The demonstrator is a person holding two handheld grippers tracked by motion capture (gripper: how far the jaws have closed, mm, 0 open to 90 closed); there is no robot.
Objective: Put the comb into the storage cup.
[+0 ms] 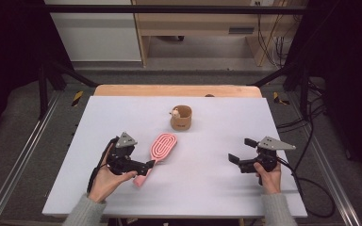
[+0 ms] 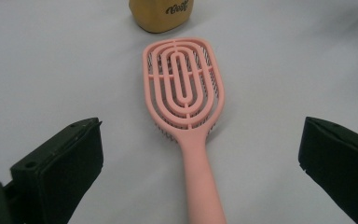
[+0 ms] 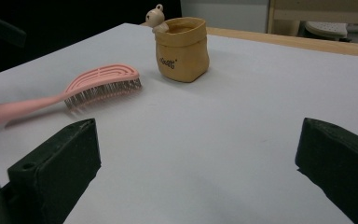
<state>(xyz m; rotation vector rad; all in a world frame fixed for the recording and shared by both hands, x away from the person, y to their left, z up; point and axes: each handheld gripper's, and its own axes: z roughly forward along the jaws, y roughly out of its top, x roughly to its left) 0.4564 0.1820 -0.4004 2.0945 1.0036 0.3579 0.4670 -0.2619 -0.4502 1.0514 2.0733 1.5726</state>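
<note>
Lying flat on the white desk [image 1: 207, 188]: pink hairbrush [image 1: 156, 155], back side up, bristles down, head toward the tan cup [image 1: 181, 117], handle toward the person's edge. Cup as landmark: brush sits near it, on the person's side and a bit left, not touching.

Left gripper [image 1: 147, 165] at the brush handle end, held in the left hand [image 1: 104, 181]. Fingers [image 2: 70, 163] spread wide, one on either side of the handle, clear gaps both sides in the left gripper view. No contact with the brush, nothing gripped. Handle runs straight down the middle between them.

Right gripper [image 1: 241, 151] well apart from the cup, toward the person and to the right, held in the right hand [image 1: 268, 176]. Fingers [image 3: 60, 158] spread wide too, only bare desk between them, nothing held.

Cup details: soft-looking tan pouch shape, upright, dark lettering on the front wall, small pale bear figure [image 3: 157, 17] perched at its rim. Contents not readable from any angle.

Wooden board [image 1: 176, 90] visible beyond the cup along the far edge of the desk.
</note>
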